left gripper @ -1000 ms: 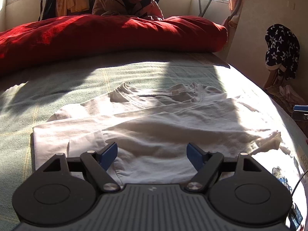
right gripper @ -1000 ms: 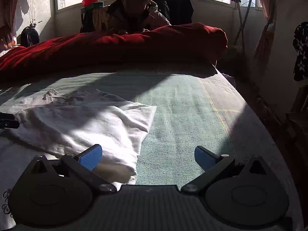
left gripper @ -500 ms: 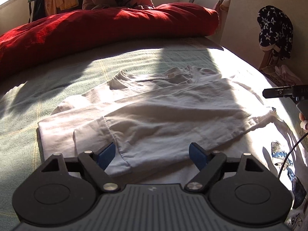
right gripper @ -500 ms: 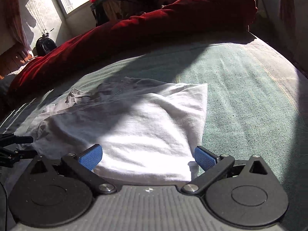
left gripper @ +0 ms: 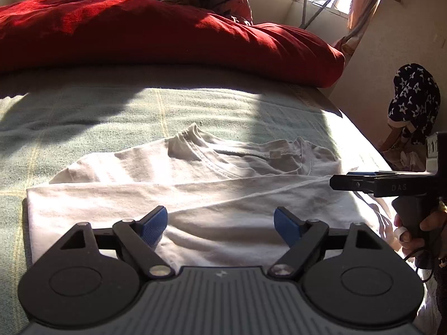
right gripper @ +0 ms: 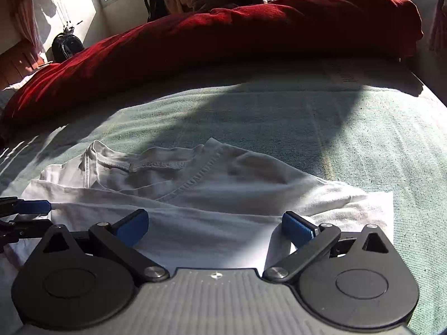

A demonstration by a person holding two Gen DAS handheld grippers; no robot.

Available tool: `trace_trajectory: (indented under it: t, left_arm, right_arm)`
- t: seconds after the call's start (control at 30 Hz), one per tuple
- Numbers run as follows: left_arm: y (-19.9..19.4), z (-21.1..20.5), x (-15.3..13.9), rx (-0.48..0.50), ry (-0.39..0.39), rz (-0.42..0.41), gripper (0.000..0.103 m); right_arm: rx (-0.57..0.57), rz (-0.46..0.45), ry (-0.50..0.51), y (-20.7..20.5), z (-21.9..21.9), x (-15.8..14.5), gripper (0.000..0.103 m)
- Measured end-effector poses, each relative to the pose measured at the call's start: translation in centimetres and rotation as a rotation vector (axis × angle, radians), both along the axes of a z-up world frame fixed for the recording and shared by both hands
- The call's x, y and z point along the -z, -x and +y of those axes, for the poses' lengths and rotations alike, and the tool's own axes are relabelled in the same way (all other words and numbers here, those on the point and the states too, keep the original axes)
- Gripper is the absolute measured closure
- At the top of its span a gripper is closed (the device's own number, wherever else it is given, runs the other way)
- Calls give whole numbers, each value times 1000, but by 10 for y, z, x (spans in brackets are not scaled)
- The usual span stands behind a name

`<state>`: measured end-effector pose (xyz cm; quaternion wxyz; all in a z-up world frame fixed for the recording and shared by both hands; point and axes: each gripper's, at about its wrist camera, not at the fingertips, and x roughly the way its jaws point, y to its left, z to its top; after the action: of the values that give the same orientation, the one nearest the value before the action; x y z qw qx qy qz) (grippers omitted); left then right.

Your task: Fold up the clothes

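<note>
- White T-shirt [left gripper: 173, 195] lies partly folded, mid-frame, on the green bedspread [left gripper: 83, 117].
- Left gripper [left gripper: 220, 224] hovers wide over it, empty.
- Right gripper [right gripper: 215, 227] likewise spread, gripping nothing.

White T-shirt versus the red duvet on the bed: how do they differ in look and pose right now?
The white T-shirt lies flat and partly folded on the green bedspread; the red duvet is bunched into a thick roll. The T-shirt sits near the grippers, the duvet along the bed's far side. The T-shirt is thin, the duvet bulky. Both rest on the bed, part sunlit, part shadowed.
</note>
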<state>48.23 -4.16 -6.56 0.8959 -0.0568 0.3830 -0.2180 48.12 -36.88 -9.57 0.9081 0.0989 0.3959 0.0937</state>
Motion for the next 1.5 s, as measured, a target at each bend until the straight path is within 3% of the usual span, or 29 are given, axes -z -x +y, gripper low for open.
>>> trace_trajectory:
  t: [0.13,0.17,0.23,0.27,0.5,0.53,0.67,0.93,1.03,1.13,1.2,1.23,1.5]
  left_arm:
    - [5,11,-12,56,-113,-80,26]
    - [1,17,-11,50,-117,-62,32]
    - [-5,28,-6,32,-120,-37,57]
    - [-7,33,-3,16,-132,-43,59]
    - [2,58,14,-43,-56,-15,59]
    - [5,61,12,-47,-41,-19,59]
    - [14,68,4,-40,-4,-11,57]
    - [31,81,10,-34,11,-1,52]
    - [36,84,15,-29,14,-4,50]
    - [38,86,16,-28,19,-10,49]
    - [39,86,15,-24,20,-15,47]
    - [39,86,15,-22,20,-17,45]
    - [45,82,8,-15,35,-42,45]
  right_arm:
    - [-43,-45,-1,31,-4,-20,0]
    - [-49,-56,5,40,-5,-23,0]
    - [-59,-74,10,59,-8,-28,0]
    - [-63,-81,13,68,-9,-30,0]
    - [-181,-183,36,88,-5,-45,1]
    - [-214,-189,39,83,-1,-48,6]
    - [-361,-174,72,49,27,-56,41]
    - [-608,-155,254,-5,91,-32,47]
    - [-672,-123,312,-15,105,-19,56]
    - [-703,-115,337,-15,111,-13,63]
    - [-700,-120,339,-13,113,-14,79]
    - [-696,-128,352,-10,114,-14,100]
    - [-673,-181,415,-5,121,-14,101]
